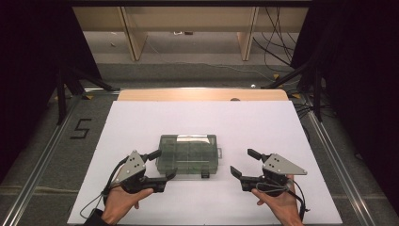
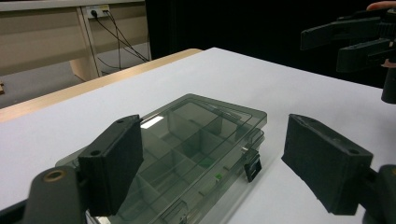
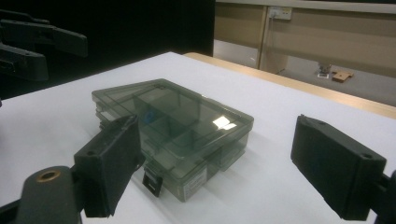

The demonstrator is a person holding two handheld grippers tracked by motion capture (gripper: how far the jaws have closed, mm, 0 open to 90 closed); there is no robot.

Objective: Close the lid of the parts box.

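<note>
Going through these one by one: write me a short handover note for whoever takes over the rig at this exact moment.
Left gripper: open, holding nothing, at the left end of the organizer box, jaws to either side of its near-left corner; contact cannot be told.
Right gripper: open, holding nothing, on the table to the right of the box and apart from it.
Box: smoky transparent, divided into compartments, lying flat mid-table on the white sheet, lid down. A small black latch sits on its near side; whether it is fastened is not clear.
Done: nothing gripped or opened.
Left: probably steady the box with one gripper and work the latch with the other.
</note>
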